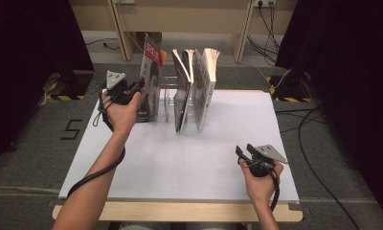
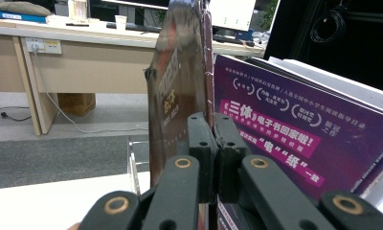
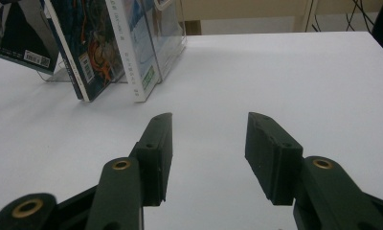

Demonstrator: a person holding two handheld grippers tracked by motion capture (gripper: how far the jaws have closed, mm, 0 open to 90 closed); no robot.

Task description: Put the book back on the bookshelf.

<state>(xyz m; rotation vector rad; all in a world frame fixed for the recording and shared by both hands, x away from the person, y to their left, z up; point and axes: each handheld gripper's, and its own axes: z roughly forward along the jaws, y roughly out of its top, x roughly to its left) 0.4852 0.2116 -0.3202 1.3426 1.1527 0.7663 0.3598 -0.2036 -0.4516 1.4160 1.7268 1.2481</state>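
Observation:
A thin magazine [image 1: 151,81] with a red top stands upright at the left end of a clear rack [image 1: 166,101]. My left gripper [image 1: 136,91] is shut on its near edge. In the left gripper view the jaws [image 2: 212,120] pinch the glossy magazine [image 2: 180,81], and a purple-backed book [image 2: 285,129] leans just right of it. Two thicker books [image 1: 182,91] [image 1: 205,86] stand in the rack to the right. My right gripper [image 1: 244,153] hovers over the white table near its front right, open with nothing between its jaws [image 3: 208,127].
The white tabletop [image 1: 194,158] spreads wide in front of the rack. In the right gripper view the books [image 3: 137,48] and the magazine [image 3: 17,33] stand at the far left. Desks, cables and dark curtains surround the table.

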